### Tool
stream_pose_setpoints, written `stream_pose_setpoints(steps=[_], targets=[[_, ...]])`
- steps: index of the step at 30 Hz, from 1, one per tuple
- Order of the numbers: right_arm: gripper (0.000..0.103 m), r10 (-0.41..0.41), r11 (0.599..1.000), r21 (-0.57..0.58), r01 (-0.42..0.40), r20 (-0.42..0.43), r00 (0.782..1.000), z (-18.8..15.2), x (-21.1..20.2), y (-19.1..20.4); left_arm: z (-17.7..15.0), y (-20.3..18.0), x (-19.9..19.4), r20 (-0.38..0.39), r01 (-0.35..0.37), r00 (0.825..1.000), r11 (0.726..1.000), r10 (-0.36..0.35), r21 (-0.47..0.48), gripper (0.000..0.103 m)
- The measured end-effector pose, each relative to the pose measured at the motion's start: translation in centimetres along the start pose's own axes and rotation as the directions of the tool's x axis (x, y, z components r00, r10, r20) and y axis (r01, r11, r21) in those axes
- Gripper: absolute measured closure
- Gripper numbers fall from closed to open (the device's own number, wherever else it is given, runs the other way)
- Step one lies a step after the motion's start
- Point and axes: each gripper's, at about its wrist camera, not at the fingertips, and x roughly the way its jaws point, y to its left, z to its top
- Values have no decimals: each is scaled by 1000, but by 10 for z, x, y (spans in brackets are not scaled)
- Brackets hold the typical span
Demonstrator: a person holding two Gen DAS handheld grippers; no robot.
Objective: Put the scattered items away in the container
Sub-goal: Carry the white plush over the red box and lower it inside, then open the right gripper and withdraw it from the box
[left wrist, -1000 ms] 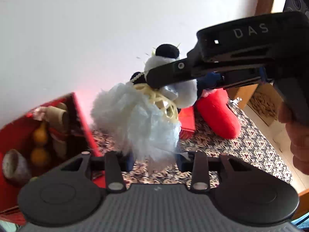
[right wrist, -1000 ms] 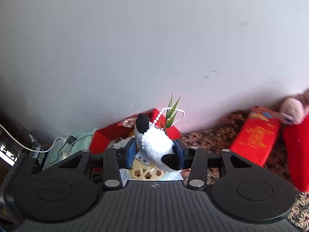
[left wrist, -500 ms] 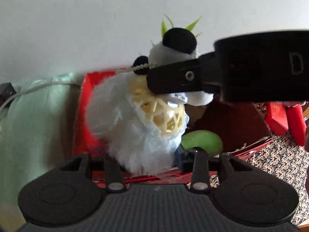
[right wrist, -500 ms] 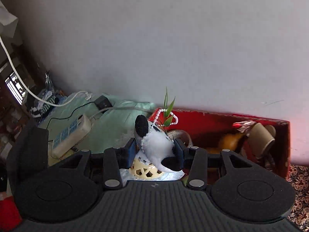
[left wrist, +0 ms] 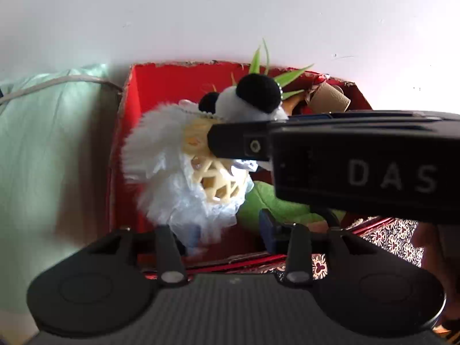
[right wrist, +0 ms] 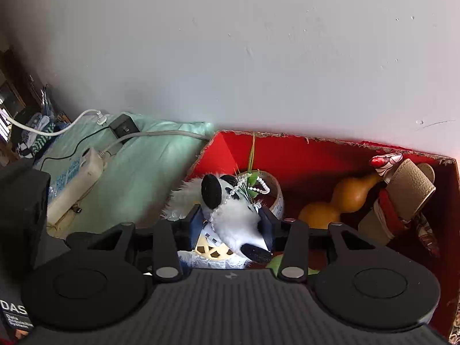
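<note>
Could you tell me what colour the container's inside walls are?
Red cardboard container: red inside, clearest in the right wrist view.

Fluffy plush panda, matt red cardboard box with ragged rim.

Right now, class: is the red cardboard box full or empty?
Partly full: the red cardboard box holds an orange gourd and tan roll; bare floor shows.

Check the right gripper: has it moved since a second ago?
Yes. The right gripper, shut on the panda plush, has swung left from the patterned cloth to above the red box.
</note>
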Motion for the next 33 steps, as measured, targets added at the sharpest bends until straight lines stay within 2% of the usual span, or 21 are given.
stream_pose_setpoints(steps=[1,4,6,7,11,14,18,21,25,27,29,31,33], targets=[[57,-20,1000,-20,20,-18,1000,2,4,2,0,1,-2,0,2,1000,1000,-2,2,62],[56,-53,997,-69,47,-91,994,4,15,6,1,4,-10,7,1,1000,1000,-1,7,51],[54,-7,999,-42,1,-140,990,4,23,4,1,8,-13,14,-9,1000,1000,9,7,37],[54,25,1000,-5,-26,-146,989,3,26,1,0,10,-14,15,-11,1000,1000,11,4,35],[49,90,990,119,-78,-98,991,3,24,-8,0,13,-13,16,-16,1000,1000,16,-10,35],[49,76,988,139,-66,-61,995,4,14,-13,-3,13,-12,30,-36,999,999,36,-10,35],[49,-5,986,165,5,0,1000,3,-10,-20,-2,10,-17,50,-77,996,997,77,1,39],[48,-100,979,186,87,60,993,-3,-43,-29,-2,3,-29,93,-127,988,992,125,7,40],[43,-219,959,208,193,112,969,-17,-87,-35,-6,-17,-45,130,-176,976,984,177,-22,38],[30,-297,941,206,268,123,947,-27,-105,-35,-15,-34,-54,147,-217,965,976,215,-2,34],[24,-352,924,200,325,113,929,-36,-117,-34,-22,-52,-60,160,-255,956,967,247,26,31],[24,-389,911,187,367,98,916,-45,-127,-33,-29,-68,-65,167,-272,951,962,262,38,27],[22,-404,907,165,388,80,911,-54,-135,-32,-35,-81,-71,176,-294,943,955,283,42,19]])
